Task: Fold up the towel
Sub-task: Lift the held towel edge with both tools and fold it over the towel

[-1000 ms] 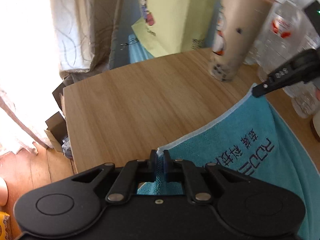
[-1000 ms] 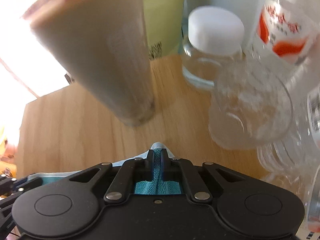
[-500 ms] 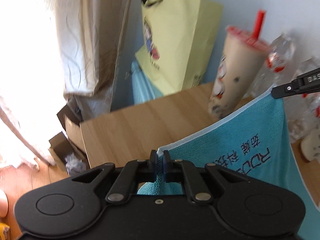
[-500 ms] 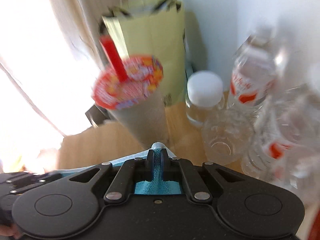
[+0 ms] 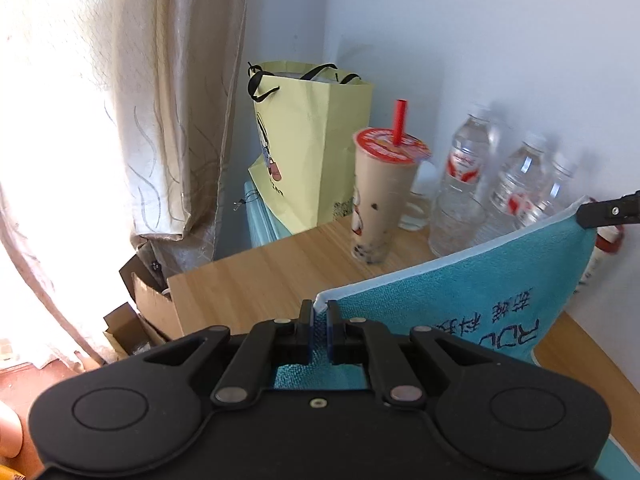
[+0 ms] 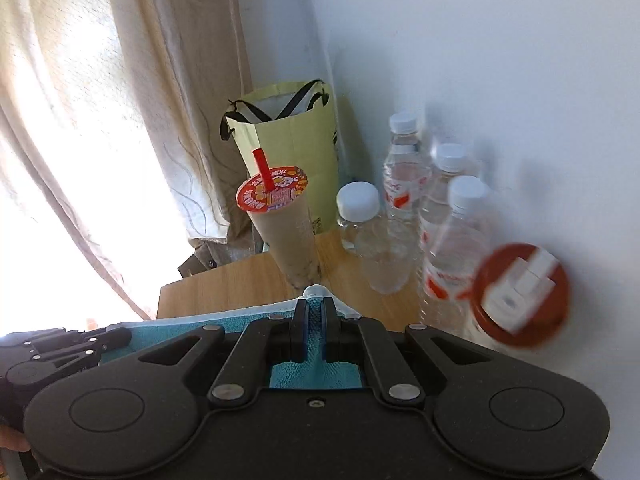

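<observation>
A teal towel [image 5: 472,292] with a pale blue hem and dark embroidered lettering hangs in the air above the wooden table [image 5: 272,276]. My left gripper [image 5: 319,312] is shut on one top corner. The right gripper [image 5: 588,216] shows at the right edge of the left wrist view, pinching the other top corner, with the hem stretched taut between the two. In the right wrist view my right gripper [image 6: 316,312] is shut on the towel [image 6: 316,372], whose white corner sticks out past the tips, and the left gripper [image 6: 116,338] is at the lower left.
A milk tea cup [image 5: 384,196] with a red straw stands at the table's back. Several water bottles [image 6: 444,216] and a red-lidded container [image 6: 520,296] line the wall [image 6: 480,60]. A yellow paper bag [image 5: 312,152], a curtain [image 5: 120,100] and cardboard boxes [image 5: 148,308] are on the left.
Both grippers have risen well above the table, lifting the towel's top edge off the surface. The cup and bottles now look lower and farther away.
</observation>
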Demonstrator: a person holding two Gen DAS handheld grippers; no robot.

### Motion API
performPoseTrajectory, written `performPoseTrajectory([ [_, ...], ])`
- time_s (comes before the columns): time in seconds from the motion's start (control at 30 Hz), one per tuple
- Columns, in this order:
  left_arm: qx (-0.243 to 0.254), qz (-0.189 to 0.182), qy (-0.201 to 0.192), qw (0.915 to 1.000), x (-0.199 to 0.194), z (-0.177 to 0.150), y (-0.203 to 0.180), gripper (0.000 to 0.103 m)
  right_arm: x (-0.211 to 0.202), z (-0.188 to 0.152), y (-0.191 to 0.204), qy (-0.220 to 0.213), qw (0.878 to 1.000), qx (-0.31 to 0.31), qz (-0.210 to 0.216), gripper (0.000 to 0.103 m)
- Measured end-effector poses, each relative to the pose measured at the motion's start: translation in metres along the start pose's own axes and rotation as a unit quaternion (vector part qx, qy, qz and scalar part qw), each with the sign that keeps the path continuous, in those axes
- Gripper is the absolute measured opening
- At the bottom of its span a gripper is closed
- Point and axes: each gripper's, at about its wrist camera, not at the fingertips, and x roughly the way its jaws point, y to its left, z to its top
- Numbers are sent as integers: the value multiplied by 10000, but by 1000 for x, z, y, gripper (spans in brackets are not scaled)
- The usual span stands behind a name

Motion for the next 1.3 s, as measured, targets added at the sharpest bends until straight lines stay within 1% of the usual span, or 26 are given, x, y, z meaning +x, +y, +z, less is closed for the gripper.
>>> performPoseTrajectory([
  [0.13,3,-80,-38,10000,-32,-20,-17,5,-32,-22,-5,-62,9999,-65,-125,5],
  [0.2,-21,-193,-28,9998,-52,-33,-29,5,-46,-31,-10,-123,9998,-13,-129,5],
  [0.27,-12,-271,3,9996,-62,-39,-36,5,-59,-41,-15,-150,9997,40,-172,5],
  [0.33,119,-380,-6,9992,-79,-49,-51,5,-77,-55,-24,-155,9996,102,-225,5],
  [0.57,269,-701,178,9970,-110,-73,-85,5,-125,-91,-48,-161,9988,316,-329,5],
  [0.67,474,-815,247,9952,-122,-87,-102,5,-147,-115,-60,-64,9985,343,-427,5],
  [0.83,630,-980,423,9923,-136,-115,-129,5,-169,-146,-76,78,9976,407,-549,5],
  [1.07,688,-1271,686,9871,-160,-154,-160,5,-193,-186,-97,330,9957,419,-751,5],
  [1.13,766,-1357,735,9850,-165,-162,-167,5,-197,-196,-103,379,9952,457,-780,5],
  [1.27,919,-1576,1066,9774,-168,-179,-184,5,-206,-216,-117,455,9939,591,-815,5],
  [1.3,931,-1603,1099,9765,-168,-181,-185,5,-209,-221,-120,474,9934,613,-840,5],
])
